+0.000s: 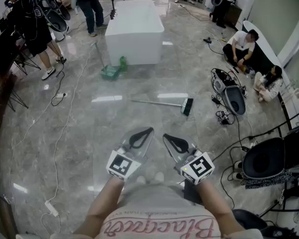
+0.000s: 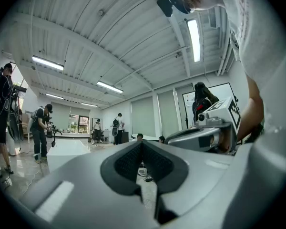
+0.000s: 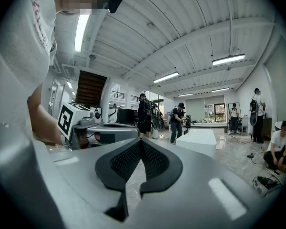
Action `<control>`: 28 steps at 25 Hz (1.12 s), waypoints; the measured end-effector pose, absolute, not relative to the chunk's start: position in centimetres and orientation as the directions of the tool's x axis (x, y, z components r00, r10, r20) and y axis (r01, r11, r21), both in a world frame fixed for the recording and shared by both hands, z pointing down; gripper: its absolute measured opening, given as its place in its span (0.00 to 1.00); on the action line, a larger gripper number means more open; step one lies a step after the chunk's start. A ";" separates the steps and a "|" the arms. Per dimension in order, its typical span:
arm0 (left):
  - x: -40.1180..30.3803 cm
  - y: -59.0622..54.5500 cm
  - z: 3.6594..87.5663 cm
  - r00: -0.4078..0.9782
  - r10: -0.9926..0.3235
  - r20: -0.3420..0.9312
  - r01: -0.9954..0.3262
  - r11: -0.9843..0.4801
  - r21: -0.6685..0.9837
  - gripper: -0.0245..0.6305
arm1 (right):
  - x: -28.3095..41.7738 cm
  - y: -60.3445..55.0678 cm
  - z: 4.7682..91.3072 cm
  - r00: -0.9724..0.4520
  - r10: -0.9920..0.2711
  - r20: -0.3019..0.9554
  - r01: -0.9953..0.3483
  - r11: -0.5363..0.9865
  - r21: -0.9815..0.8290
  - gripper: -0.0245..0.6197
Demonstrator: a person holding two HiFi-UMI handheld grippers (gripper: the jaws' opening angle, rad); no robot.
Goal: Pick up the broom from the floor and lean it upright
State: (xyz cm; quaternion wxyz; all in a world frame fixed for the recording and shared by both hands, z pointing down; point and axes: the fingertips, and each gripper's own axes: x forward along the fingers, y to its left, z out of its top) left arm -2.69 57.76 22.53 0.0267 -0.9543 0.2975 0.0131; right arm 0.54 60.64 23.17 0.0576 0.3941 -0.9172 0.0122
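The broom (image 1: 162, 103) lies flat on the grey marble floor ahead of me, its thin pale handle running left and its green head (image 1: 187, 106) at the right end. Both grippers are held low in front of my body, well short of the broom and pointing roughly level toward it. My left gripper (image 1: 149, 131) (image 2: 142, 144) has its dark pads closed together with nothing between them. Beside it, my right gripper (image 1: 165, 136) (image 3: 141, 142) is also shut and empty. Each gripper view shows the other gripper alongside, but not the broom.
A big white block (image 1: 135, 30) stands farther back, with a green dustpan set (image 1: 112, 71) leaning at its near left corner. Several people stand at the back left and sit at the right wall. Cables (image 1: 60, 133) and equipment (image 1: 234, 98) lie on the floor left and right.
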 end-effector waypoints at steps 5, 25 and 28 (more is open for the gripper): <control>-3.2 57.0 21.7 0.821 -0.569 -0.046 -0.571 -0.820 -0.039 0.04 | 0.1 59.9 23.1 -0.685 -0.719 0.119 -0.723 0.691 0.011 0.04; -2.1 55.3 22.4 0.765 -0.643 -0.030 -0.644 -0.765 -0.023 0.04 | 3.4 58.0 23.5 -0.673 -0.733 0.102 -0.738 0.674 -0.026 0.04; -2.1 54.6 23.4 0.748 -0.663 -0.019 -0.664 -0.748 -0.019 0.04 | 4.4 57.3 24.0 -0.676 -0.728 0.113 -0.735 0.678 -0.027 0.04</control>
